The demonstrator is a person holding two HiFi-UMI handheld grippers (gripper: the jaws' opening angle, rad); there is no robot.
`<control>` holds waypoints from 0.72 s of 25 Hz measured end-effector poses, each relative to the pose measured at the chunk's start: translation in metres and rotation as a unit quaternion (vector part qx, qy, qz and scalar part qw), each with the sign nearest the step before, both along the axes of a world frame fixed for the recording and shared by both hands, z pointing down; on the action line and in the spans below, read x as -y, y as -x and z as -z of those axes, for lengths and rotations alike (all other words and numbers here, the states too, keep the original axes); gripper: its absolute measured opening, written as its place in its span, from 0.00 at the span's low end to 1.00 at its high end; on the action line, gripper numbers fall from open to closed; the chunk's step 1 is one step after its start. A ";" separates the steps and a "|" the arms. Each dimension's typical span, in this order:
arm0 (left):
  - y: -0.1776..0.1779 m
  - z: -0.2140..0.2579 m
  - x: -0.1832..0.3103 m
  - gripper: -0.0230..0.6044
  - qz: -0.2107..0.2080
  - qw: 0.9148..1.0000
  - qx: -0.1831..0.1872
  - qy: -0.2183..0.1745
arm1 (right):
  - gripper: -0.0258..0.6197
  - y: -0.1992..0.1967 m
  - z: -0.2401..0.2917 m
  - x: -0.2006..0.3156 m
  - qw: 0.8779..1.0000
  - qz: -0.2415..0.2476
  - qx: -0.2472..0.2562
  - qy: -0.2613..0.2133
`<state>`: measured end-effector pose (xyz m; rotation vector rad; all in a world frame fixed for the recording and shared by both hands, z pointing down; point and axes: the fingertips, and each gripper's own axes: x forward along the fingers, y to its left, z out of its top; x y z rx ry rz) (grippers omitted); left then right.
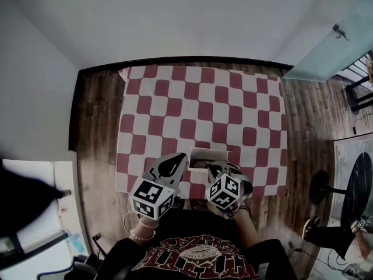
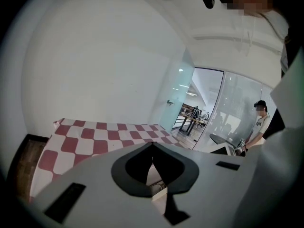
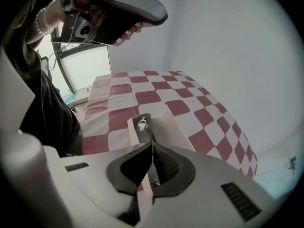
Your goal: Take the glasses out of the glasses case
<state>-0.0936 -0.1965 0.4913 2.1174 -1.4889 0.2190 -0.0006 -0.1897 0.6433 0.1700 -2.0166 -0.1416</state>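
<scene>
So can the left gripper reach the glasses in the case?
Probably yes. The glasses case is open and the glasses lie uncovered inside, while the right gripper pinches its wall. The left gripper hangs nearby with nothing between, but its jaws are shut and must open.

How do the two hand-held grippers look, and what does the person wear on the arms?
Both the left hand-held gripper and the right hand-held gripper have pale grey shells with black spade-shaped jaw pads. Each carries a cube of black-and-white square markers. A bead bracelet is on the left wrist.
</scene>
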 end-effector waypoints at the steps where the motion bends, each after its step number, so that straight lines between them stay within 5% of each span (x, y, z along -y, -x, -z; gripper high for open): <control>1: 0.001 -0.001 -0.001 0.05 0.002 1.000 -0.001 0.001 | 0.07 0.000 -0.001 0.000 1.000 0.010 -0.008 -0.005; 11: 0.013 -0.003 -0.006 0.05 0.021 1.000 -0.010 0.001 | 0.07 0.004 -0.015 -0.003 0.991 0.099 -0.080 -0.037; 18: 0.027 -0.004 -0.012 0.05 0.039 0.999 -0.016 0.003 | 0.08 0.002 -0.023 -0.011 0.983 0.140 -0.113 -0.015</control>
